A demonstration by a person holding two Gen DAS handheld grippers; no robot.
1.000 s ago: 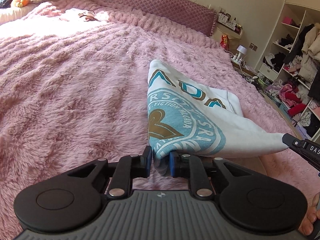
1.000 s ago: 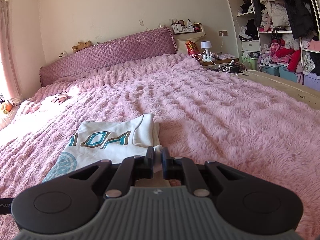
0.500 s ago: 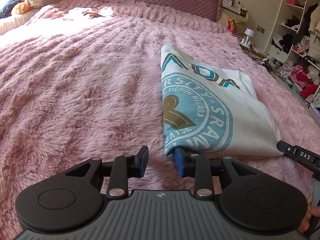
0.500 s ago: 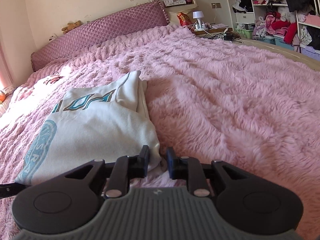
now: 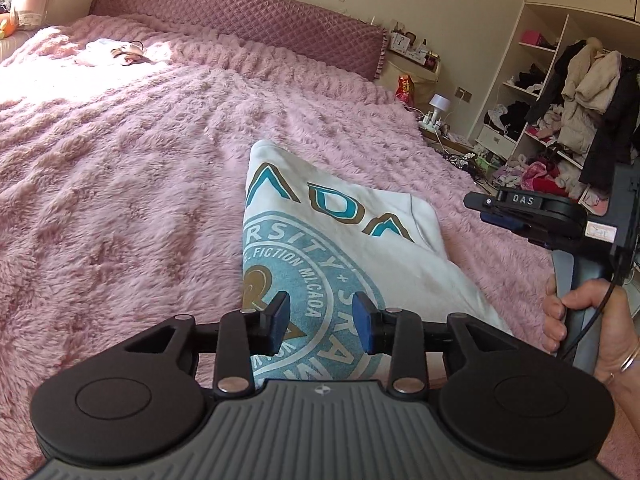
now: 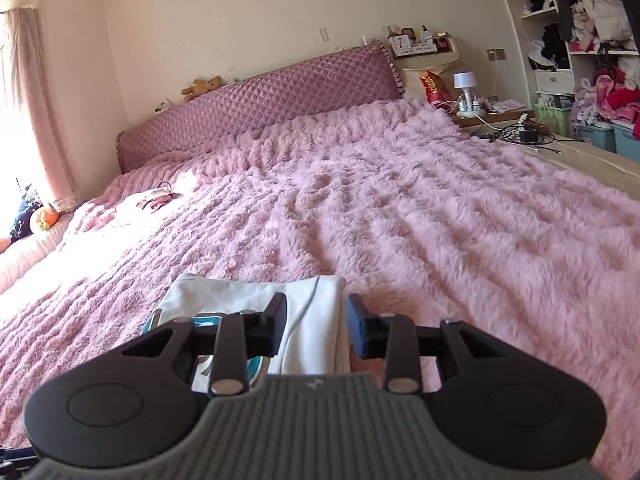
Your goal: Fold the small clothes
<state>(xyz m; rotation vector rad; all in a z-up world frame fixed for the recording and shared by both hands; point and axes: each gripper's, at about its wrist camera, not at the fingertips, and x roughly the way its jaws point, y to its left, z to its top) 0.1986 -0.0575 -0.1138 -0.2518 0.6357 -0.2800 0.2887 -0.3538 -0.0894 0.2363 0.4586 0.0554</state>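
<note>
Since the folded shirt (image 5: 336, 248) lies flat near the bed's (image 5: 120, 184) right edge, we hold the left gripper (image 5: 321, 322) and right gripper (image 6: 316, 324) wide and empty above it.

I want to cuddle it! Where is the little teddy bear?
The teddy bear sits on top of the purple headboard against the far wall, upper left in the right wrist view.
</note>
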